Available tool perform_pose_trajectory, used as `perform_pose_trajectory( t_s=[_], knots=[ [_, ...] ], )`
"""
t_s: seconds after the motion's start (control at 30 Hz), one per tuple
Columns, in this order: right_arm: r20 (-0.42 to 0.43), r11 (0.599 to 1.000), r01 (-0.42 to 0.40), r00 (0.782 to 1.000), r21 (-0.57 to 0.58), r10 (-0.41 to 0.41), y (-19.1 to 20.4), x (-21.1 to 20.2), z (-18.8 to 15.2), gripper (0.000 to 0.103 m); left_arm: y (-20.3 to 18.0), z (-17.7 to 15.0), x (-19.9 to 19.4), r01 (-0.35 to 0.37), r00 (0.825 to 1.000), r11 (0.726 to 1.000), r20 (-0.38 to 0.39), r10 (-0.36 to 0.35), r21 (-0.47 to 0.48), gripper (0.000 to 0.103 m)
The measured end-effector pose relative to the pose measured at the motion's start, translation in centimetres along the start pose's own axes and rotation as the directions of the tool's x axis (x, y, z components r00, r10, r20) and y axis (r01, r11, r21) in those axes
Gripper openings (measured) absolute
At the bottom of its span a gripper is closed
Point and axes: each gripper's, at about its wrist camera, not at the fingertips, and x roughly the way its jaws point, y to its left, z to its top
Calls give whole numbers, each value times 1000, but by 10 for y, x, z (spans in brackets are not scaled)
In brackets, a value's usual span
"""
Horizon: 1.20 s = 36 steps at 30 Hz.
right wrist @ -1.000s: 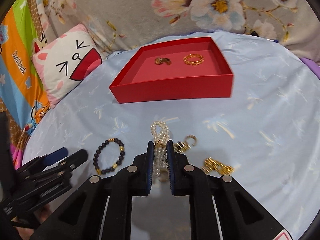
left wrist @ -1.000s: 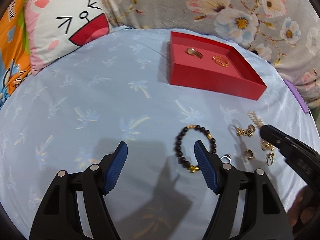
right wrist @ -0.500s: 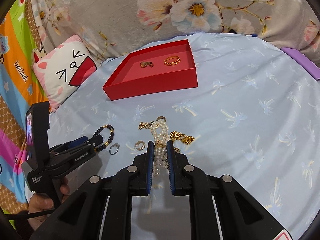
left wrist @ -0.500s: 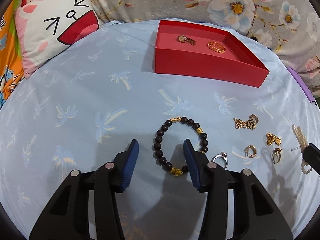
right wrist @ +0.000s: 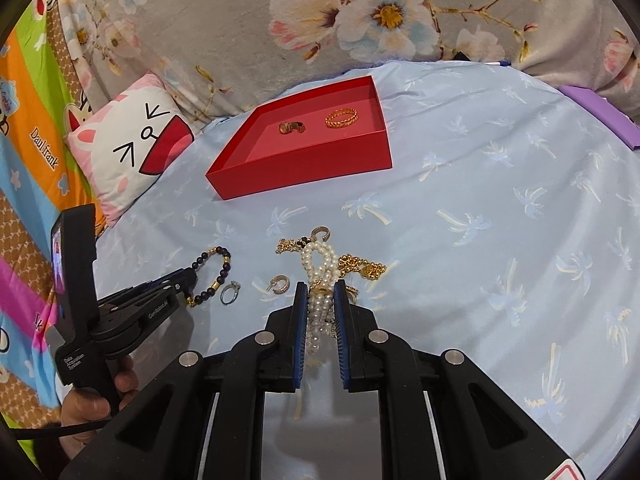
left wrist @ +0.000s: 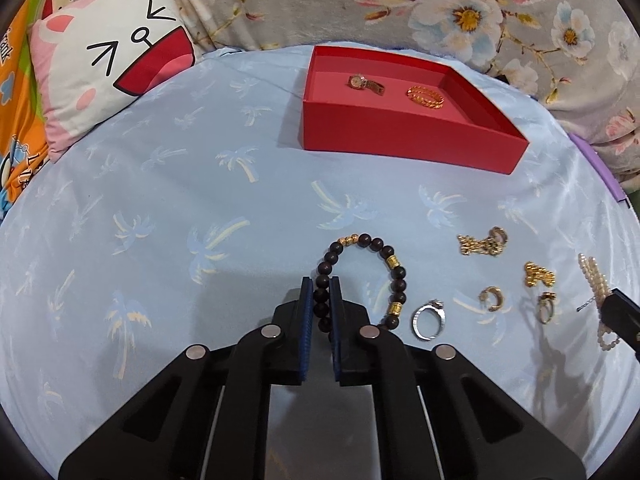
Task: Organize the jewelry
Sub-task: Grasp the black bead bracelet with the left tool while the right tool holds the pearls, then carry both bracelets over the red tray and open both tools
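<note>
My left gripper (left wrist: 320, 286) is shut on the left side of a dark bead bracelet (left wrist: 384, 254) with gold beads that lies on the blue sheet. My right gripper (right wrist: 321, 292) is shut on a pearl strand (right wrist: 318, 258), which also shows at the right edge of the left wrist view (left wrist: 592, 272). A red tray (left wrist: 404, 136) at the back holds a small watch (left wrist: 362, 83) and a gold bangle (left wrist: 425, 97). Loose on the sheet lie a silver ring (left wrist: 430, 316), a gold hoop (left wrist: 493, 298) and gold chains (left wrist: 482, 244).
A cartoon cat pillow (left wrist: 108, 64) lies at the back left. A floral blanket (left wrist: 440, 4) rises behind the tray. A purple object (right wrist: 596, 114) sits at the right edge of the bed. The left gripper body (right wrist: 120, 312) shows at the left of the right wrist view.
My left gripper has closed on the bead bracelet; it was open around it before. My right gripper has held the pearl strand throughout and drawn back from the tray.
</note>
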Motion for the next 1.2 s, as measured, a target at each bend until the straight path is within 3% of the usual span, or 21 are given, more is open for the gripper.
perform_pose_trajectory(
  t_s=[0.43, 0.7, 1.0, 1.2],
  knots=[
    [95, 1000, -7, 995, -17, 8, -5, -41, 18, 12, -16, 42, -83, 101, 985, 994, 136, -105, 40, 7],
    [156, 993, 15, 988, -121, 4, -4, -41, 63, 12, -31, 95, -103, 154, 962, 984, 212, -170, 90, 7],
    [121, 992, -30, 992, -120, 45, -6, 31, 144, 12, -47, 170, -54, 158, 956, 984, 235, -175, 87, 7],
    [50, 991, -48, 997, -125, 55, -1, 99, 170, 12, -39, 205, 1, 183, 963, 982, 196, -187, 37, 7]
  ],
)
